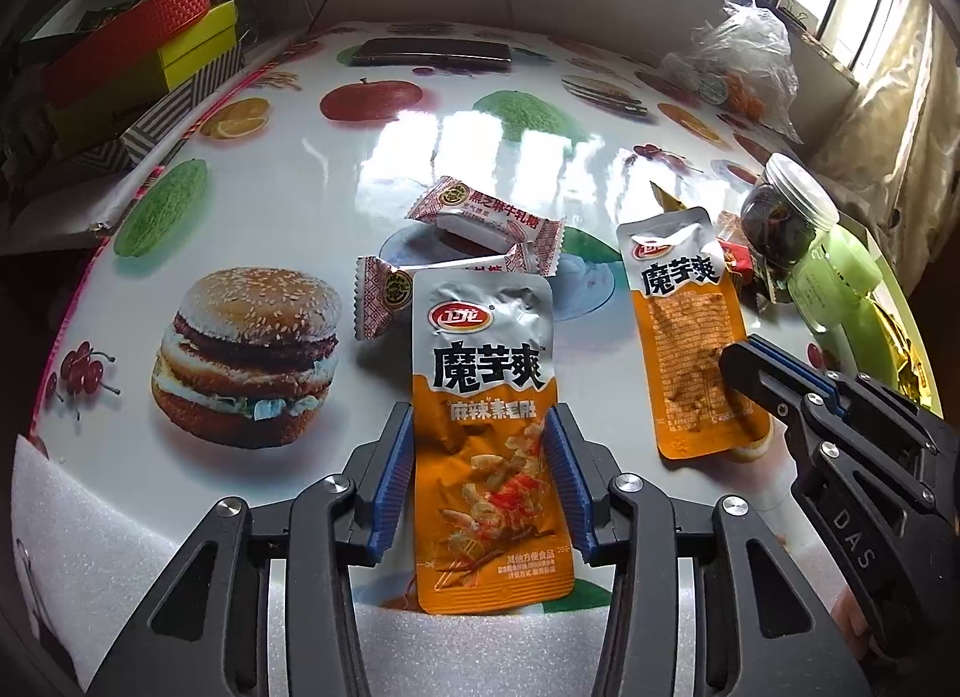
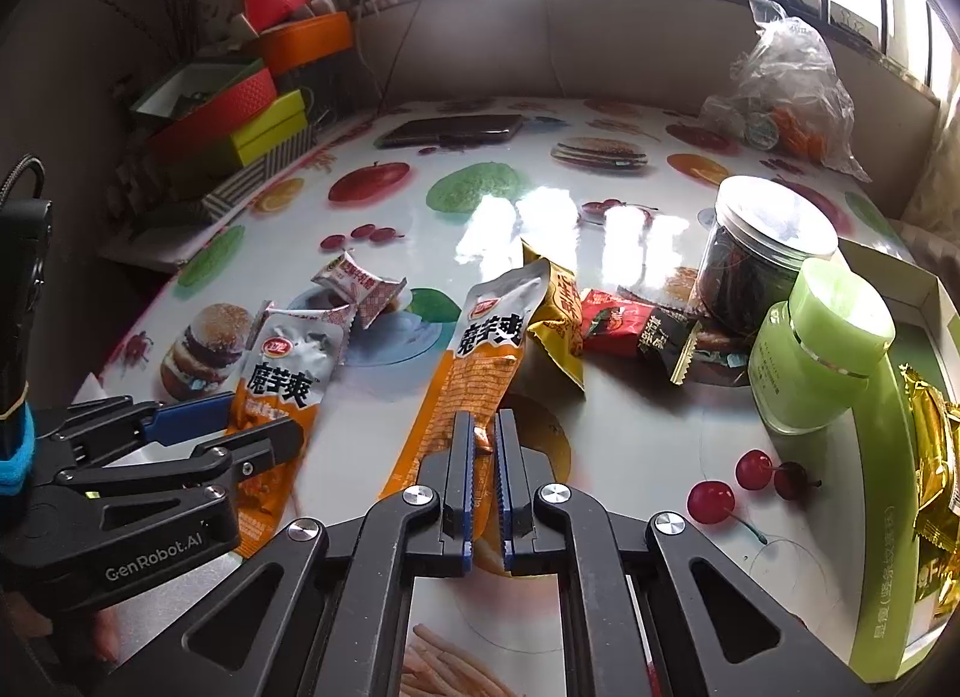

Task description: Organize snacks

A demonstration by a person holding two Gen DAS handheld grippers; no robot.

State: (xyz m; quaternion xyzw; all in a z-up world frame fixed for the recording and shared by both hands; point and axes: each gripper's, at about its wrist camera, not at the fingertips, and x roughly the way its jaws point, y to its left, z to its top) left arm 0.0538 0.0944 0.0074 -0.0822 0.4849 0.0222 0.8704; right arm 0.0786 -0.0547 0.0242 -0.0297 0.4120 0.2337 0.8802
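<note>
An orange and silver konjac snack pouch (image 1: 486,433) lies flat on the printed table between the blue pads of my left gripper (image 1: 480,457); the jaws stand open at its two sides. It also shows in the right wrist view (image 2: 282,391) with the left gripper (image 2: 252,427). My right gripper (image 2: 485,445) is shut on the edge of a second konjac pouch (image 2: 480,361), which tilts up from the table; that pouch (image 1: 690,331) and the right gripper (image 1: 744,361) show in the left wrist view. Two red and white candies (image 1: 486,220) lie behind.
A dark lidded jar (image 2: 756,271), a green jar (image 2: 822,349), a yellow packet (image 2: 558,319) and a red and black packet (image 2: 636,331) crowd the right. A green box (image 2: 894,457) holds gold packets. A plastic bag (image 2: 786,96), a phone (image 2: 450,129) and stacked boxes (image 2: 240,108) stand at the back.
</note>
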